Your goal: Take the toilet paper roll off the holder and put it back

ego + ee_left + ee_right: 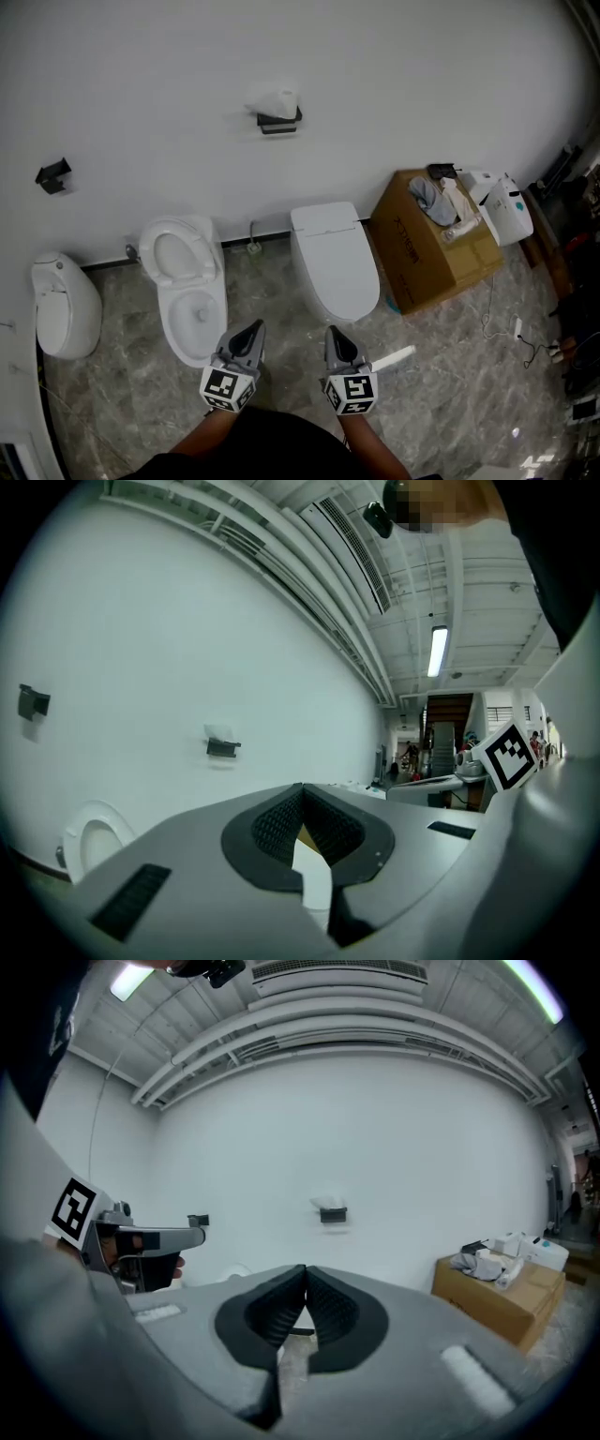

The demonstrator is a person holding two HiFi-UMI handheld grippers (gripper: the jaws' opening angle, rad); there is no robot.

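Observation:
A white toilet paper roll point(273, 100) sits on a black wall holder point(279, 123) high on the white wall; both gripper views show the roll small and far off point(220, 733) point(328, 1204). My left gripper point(251, 334) and right gripper point(335, 337) hang side by side low in the head view, well short of the wall. Both are shut with nothing between their jaws, pad tips touching point(302, 789) point(305, 1270).
An open toilet point(184, 286) and a closed-lid toilet point(332, 259) stand below the holder. A third white fixture point(64, 305) stands at the left, a cardboard box point(434, 242) with clutter at the right. A second black bracket point(52, 174) is on the wall, left. Cables point(525, 342) lie on the floor.

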